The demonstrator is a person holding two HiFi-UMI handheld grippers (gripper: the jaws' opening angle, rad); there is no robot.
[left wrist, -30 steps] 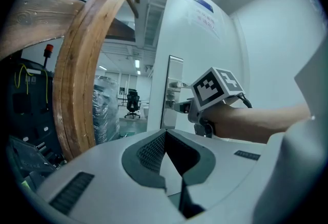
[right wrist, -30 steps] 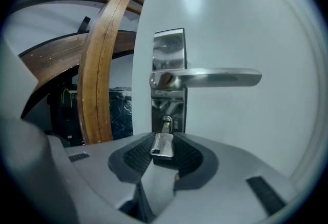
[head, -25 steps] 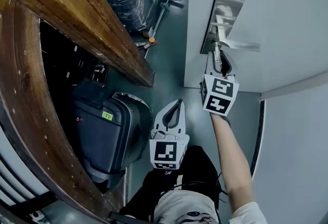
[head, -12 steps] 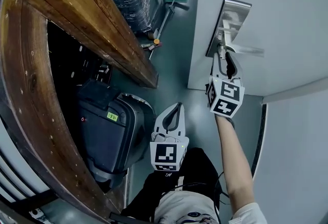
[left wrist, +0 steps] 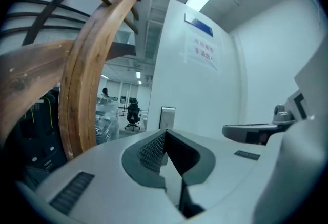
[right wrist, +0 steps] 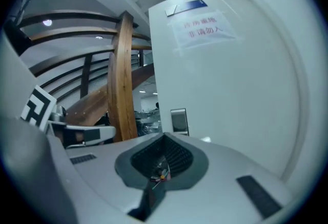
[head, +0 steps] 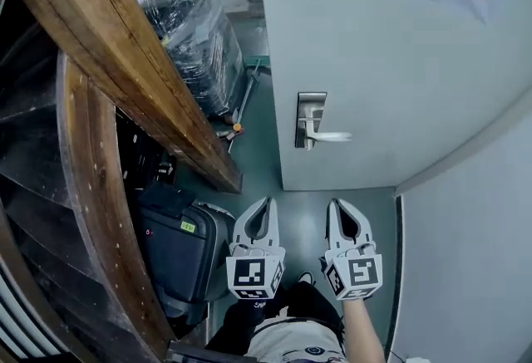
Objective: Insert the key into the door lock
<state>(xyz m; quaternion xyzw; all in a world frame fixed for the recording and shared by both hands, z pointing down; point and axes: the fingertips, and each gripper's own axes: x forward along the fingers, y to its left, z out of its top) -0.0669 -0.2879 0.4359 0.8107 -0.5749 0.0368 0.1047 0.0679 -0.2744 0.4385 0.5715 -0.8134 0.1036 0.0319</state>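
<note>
Both tools hang low in front of the person, side by side and well apart from the door (head: 391,71). Neither reaches toward the door lock (head: 310,114), whose plate sits on the door's left edge with the lever handle (head: 332,136) jutting to the right. The left gripper (head: 267,203) is clenched, its tips meeting with nothing caught between them. The right gripper (head: 335,204) has just been closing its jaws, and its own view shows them pressed together. No key sits between the pads, only a tiny coloured fleck at their root, too small to name. The key cannot be made out in any view. If it is anywhere in sight it would be at the plate below the lever, and that spot is too small to read from the head view. Since both claws are empty and clear of the door, the insertion step looks finished rather than pending, and this moment reads as the retreat from the lock. The next move calls for little, mainly keeping both grippers clear of the lever and of the wooden stair beam (head: 125,79) close on the left. If the key proves not to be seated, the right gripper would have to go back to the plate, open, and line up squarely with the keyhole.
</note>
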